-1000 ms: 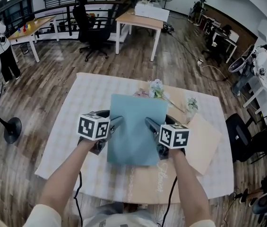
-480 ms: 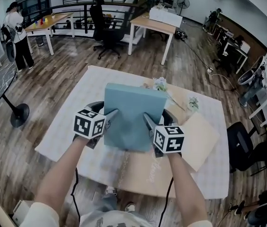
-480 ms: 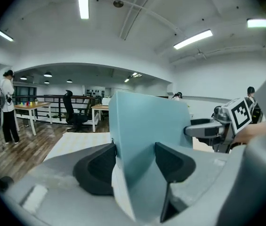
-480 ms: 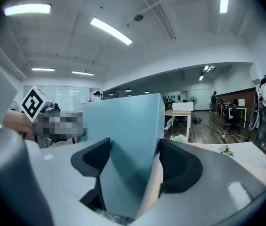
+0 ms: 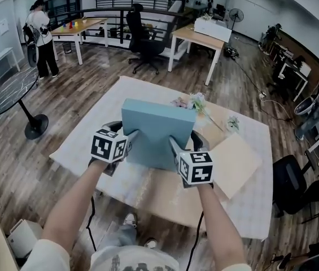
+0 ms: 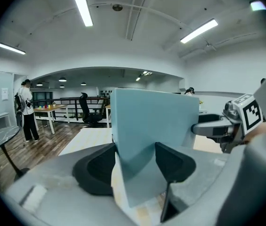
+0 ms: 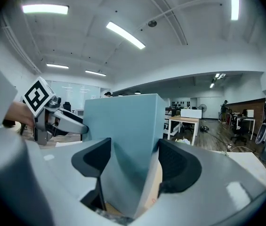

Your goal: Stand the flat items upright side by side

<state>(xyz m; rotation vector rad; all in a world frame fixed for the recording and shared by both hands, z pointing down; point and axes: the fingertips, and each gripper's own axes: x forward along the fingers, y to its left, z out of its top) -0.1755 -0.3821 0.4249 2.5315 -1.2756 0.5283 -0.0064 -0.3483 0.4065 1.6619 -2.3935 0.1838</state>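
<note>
A flat teal box (image 5: 156, 131) stands tilted up on its near edge over the table (image 5: 86, 143), held from both sides. My left gripper (image 5: 132, 135) is shut on its left edge; in the left gripper view the box (image 6: 156, 126) fills the gap between both pads of that gripper (image 6: 135, 161). My right gripper (image 5: 174, 144) has its jaws closing on the right edge, and the box (image 7: 123, 131) sits between the pads of this gripper (image 7: 133, 164), touching both. A tan flat board (image 5: 235, 162) lies to the right.
Artificial flowers (image 5: 196, 103) lie just behind the box, with a smaller sprig (image 5: 232, 123) further right. Wooden desks (image 5: 201, 38) and office chairs (image 5: 142, 38) stand beyond the table. A person (image 5: 40, 33) stands far left, near a round black table (image 5: 12, 89).
The teal box has been raised from lying nearly flat to a steep tilt, its far edge lifted. Both grippers stayed on its sides and moved slightly away from me with it.
</note>
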